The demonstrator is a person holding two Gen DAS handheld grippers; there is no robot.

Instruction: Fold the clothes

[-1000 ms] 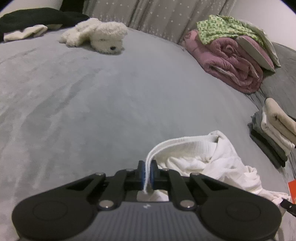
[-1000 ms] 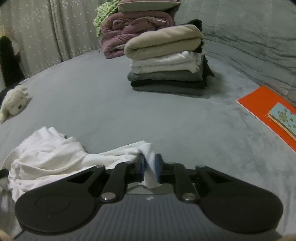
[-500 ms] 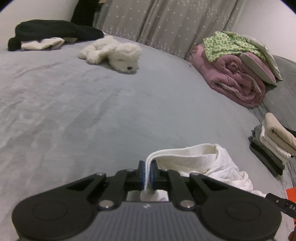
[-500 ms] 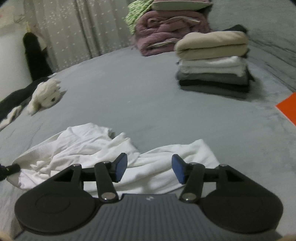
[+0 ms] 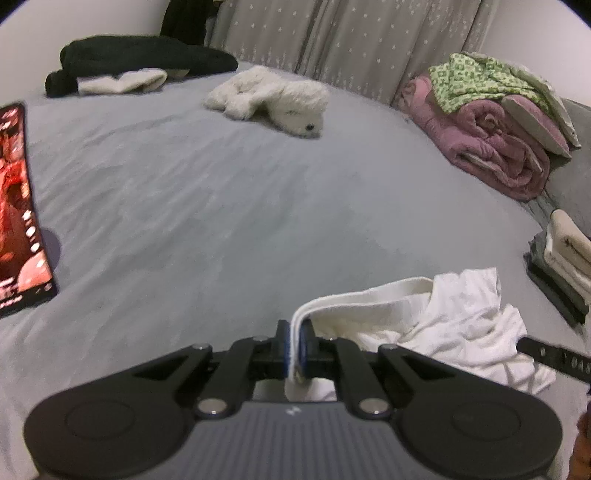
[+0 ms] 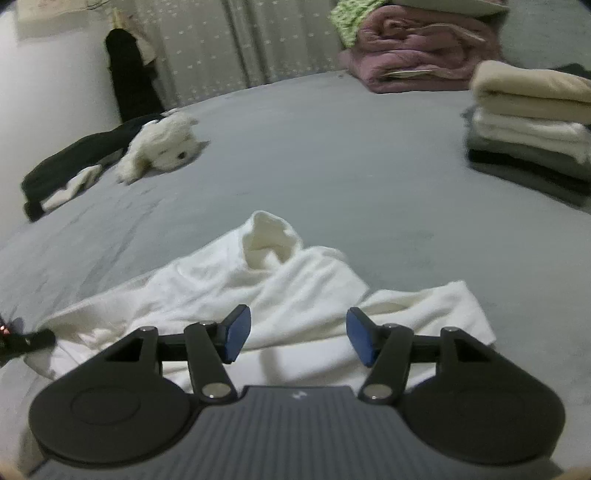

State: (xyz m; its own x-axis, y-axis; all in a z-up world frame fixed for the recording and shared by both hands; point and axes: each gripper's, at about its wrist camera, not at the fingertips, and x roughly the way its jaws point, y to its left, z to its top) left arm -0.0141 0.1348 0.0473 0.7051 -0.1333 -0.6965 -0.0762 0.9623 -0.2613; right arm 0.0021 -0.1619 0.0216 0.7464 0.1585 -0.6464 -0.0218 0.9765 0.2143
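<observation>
**Right gripper has let go; left keeps its pinch on the hem**

Since my right gripper (image 6: 298, 338) released the cloth a second ago, its blue pads (image 6: 238, 334) stand wide apart above the white garment (image 6: 229, 288), touching nothing. A second back those pads were clamped on a fold of that same cloth; half a second back they were already spread, and the gap looks about the same now. My left gripper (image 5: 294, 349) still has its jaws pressed together on the garment's thick ribbed edge (image 5: 365, 295), as in both earlier frames, with the band looping up out of the pads and running off to the right.

Beyond the tools, the garment lies crumpled on the grey bed cover (image 5: 221, 206). A lit phone screen (image 5: 18, 210) has come into the left wrist view at the left edge, which earlier frames did not show. Farther off sit a white plush toy (image 5: 273, 99), a stack of folded clothes (image 6: 532, 122), and a rolled pink quilt (image 5: 491, 147) near the curtain (image 5: 332, 33).
</observation>
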